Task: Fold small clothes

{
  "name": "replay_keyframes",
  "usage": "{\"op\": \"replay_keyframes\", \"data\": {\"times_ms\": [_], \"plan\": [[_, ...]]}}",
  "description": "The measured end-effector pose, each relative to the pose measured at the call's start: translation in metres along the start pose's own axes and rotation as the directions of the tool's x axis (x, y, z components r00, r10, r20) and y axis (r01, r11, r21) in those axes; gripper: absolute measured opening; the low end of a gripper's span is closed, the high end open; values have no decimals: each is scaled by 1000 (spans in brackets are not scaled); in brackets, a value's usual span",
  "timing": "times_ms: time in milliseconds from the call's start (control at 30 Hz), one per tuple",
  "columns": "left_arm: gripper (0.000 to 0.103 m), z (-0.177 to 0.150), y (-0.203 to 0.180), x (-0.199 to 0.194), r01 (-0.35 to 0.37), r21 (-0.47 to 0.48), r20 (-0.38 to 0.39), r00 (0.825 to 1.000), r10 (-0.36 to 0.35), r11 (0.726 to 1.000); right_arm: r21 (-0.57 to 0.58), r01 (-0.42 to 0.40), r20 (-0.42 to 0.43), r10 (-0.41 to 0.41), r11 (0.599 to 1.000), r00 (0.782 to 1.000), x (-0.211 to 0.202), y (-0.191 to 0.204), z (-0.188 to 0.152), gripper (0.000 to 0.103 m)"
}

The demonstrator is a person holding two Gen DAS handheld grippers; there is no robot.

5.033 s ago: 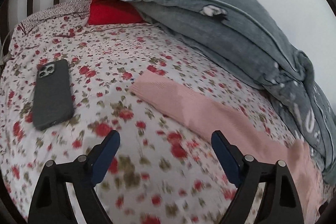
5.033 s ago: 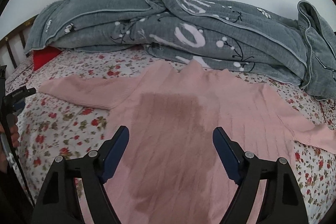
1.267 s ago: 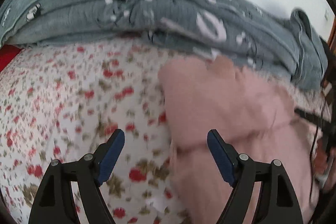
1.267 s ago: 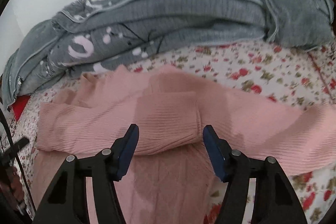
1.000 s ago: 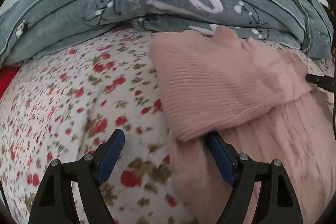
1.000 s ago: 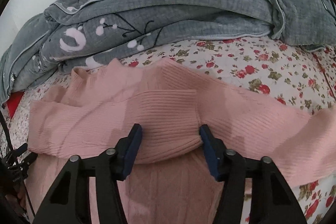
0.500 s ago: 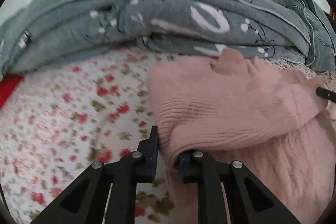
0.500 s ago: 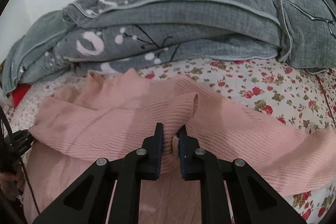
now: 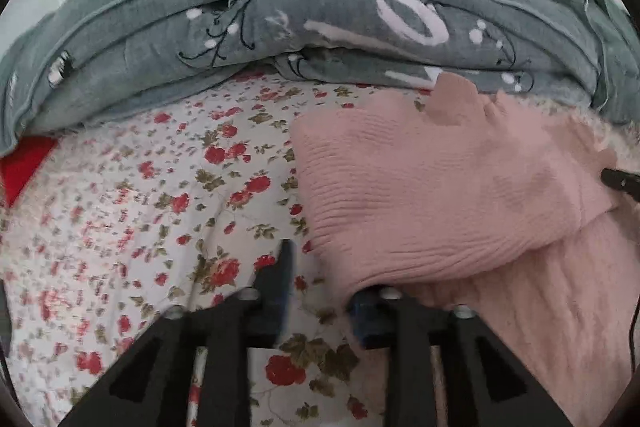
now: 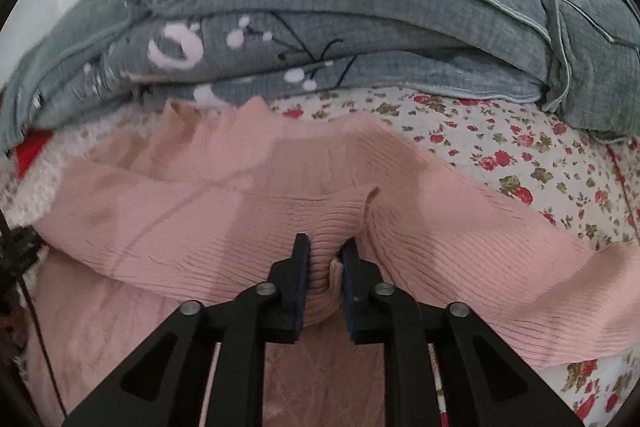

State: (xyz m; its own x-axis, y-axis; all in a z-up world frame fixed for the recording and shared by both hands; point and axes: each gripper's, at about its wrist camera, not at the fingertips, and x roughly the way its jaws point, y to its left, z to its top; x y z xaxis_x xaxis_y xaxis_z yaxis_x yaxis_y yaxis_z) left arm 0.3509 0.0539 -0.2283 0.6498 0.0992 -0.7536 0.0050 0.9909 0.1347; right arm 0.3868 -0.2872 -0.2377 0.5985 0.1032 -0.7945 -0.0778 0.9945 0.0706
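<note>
A pale pink ribbed knit sweater (image 10: 248, 227) lies on a white bedsheet (image 9: 160, 195) scattered with small red roses and olive-green leaves. Behind it sits a grey-green quilted blanket (image 9: 280, 11) printed with white dots, pale pink shapes and thin black sprigs.

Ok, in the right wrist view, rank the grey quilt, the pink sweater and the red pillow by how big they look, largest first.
1. pink sweater and grey quilt: both span the frame; the sweater lies nearer the camera, so unranked.
2. red pillow: only a sliver shows at the left edge, mostly hidden.
</note>
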Motion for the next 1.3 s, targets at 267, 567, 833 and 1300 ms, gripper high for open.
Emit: {"op": "replay_keyframes", "data": {"times_ms": [267, 567, 833, 1300], "plan": [[78, -17, 21, -25, 5, -67, 7, 1000, -5, 998, 48, 91, 60, -93, 995, 994, -49, -45, -23, 51], [78, -9, 32, -70, 26, -184, 91, 996, -10, 983, 261, 237, 60, -261, 936, 964, -131, -178, -95, 56], [78, 10, 9, -84, 55, -215, 151, 988, -22, 975, 538, 185, 69, -262, 822, 963, -158, -285, -141, 56], [78, 26, -25, -68, 162, -321, 163, 980, -114, 933, 712, -146, 161, 43, 687, 986, -107, -327, -122, 55]]}}
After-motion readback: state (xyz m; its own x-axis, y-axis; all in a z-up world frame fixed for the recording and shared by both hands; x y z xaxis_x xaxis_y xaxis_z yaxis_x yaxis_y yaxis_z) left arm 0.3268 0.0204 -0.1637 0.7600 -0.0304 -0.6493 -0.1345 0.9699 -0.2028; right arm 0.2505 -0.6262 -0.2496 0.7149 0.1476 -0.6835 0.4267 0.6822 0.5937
